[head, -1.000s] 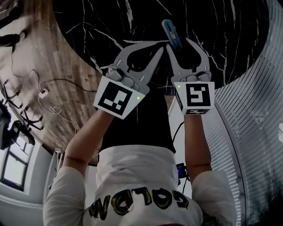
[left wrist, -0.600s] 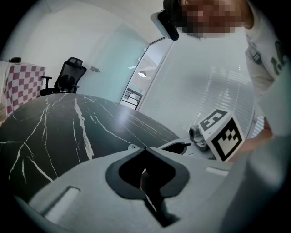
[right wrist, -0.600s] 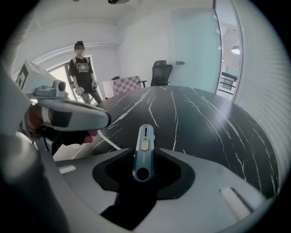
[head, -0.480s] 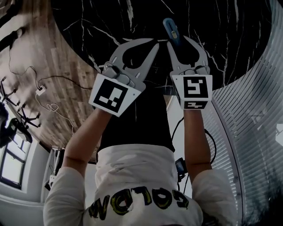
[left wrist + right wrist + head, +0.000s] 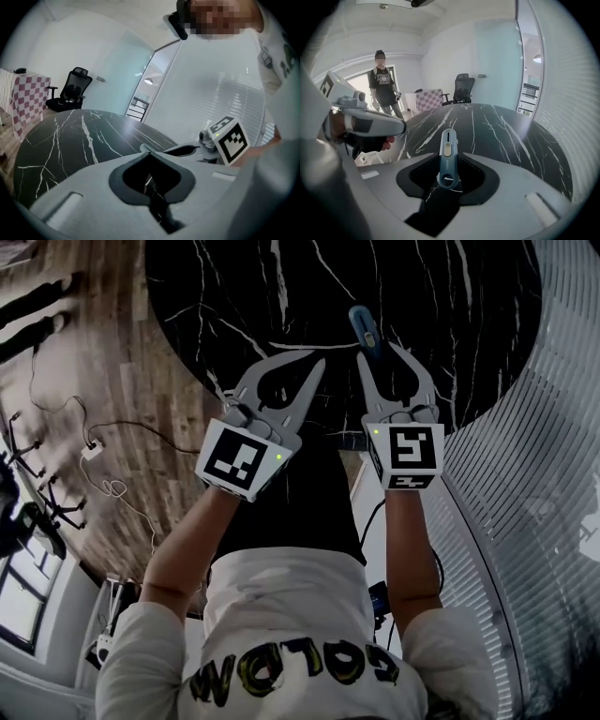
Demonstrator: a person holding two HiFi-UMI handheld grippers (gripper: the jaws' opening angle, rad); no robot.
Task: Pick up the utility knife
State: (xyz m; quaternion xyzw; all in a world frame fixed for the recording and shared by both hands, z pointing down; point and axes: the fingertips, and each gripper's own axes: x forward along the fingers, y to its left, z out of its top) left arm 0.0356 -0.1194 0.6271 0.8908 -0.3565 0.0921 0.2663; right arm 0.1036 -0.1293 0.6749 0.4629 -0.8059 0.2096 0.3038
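Observation:
The blue utility knife (image 5: 364, 329) sticks out forward from between the jaws of my right gripper (image 5: 380, 351), over the black marble table (image 5: 281, 296). In the right gripper view the knife (image 5: 447, 154) stands in the jaw gap with its slider facing the camera. The right gripper (image 5: 451, 160) has just been closing its jaws on the knife and is shut on it. My left gripper (image 5: 317, 364) hovers beside it to the left, shut and empty. Its tips (image 5: 149, 151) meet above the table (image 5: 70, 136).
The round table's edge (image 5: 216, 390) curves in front of me, with wood floor and cables (image 5: 94, 451) to the left. A slatted glass wall (image 5: 553, 474) runs on the right. A person (image 5: 383, 86) stands beyond the table, near an office chair (image 5: 461, 86) and a checkered cloth (image 5: 28, 98).
Both grippers have risen a little over the table. The knife has gone up with the right gripper, whose jaws have drawn in on it.

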